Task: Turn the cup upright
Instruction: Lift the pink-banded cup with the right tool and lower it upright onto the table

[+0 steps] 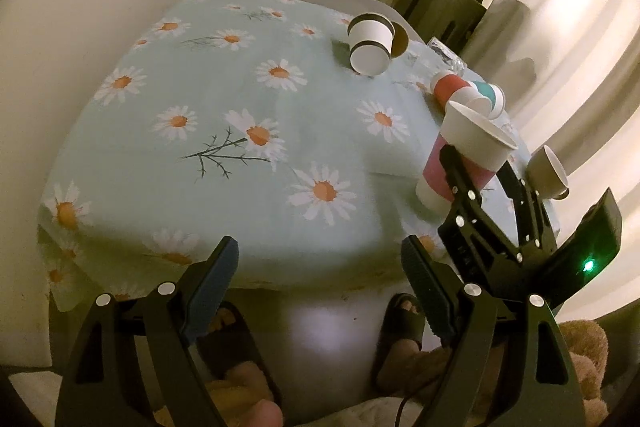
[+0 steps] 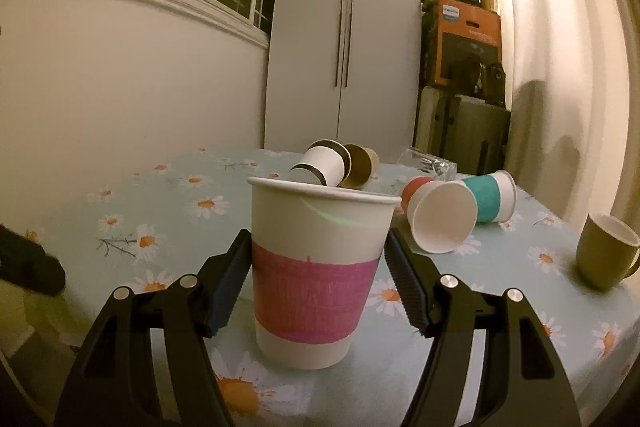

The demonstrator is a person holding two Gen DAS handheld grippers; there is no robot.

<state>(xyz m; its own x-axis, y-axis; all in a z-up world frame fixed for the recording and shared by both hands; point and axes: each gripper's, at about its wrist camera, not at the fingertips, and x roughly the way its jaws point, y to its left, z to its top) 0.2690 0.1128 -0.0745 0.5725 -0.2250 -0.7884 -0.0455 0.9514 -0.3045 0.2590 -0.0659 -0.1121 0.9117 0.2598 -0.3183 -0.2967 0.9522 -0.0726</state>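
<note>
A white paper cup with a pink band stands upright on the daisy tablecloth, mouth up. My right gripper straddles it at the band; the left pad touches the cup wall and a narrow gap shows at the right pad. In the left wrist view the same cup sits at the table's right edge with the right gripper around it. My left gripper is open and empty, off the table's near edge, above the floor.
Several cups lie on their sides: a black-striped one, a brown one, a red one, a teal one. A clear glass lies behind. An olive mug stands at right. Feet in sandals show below.
</note>
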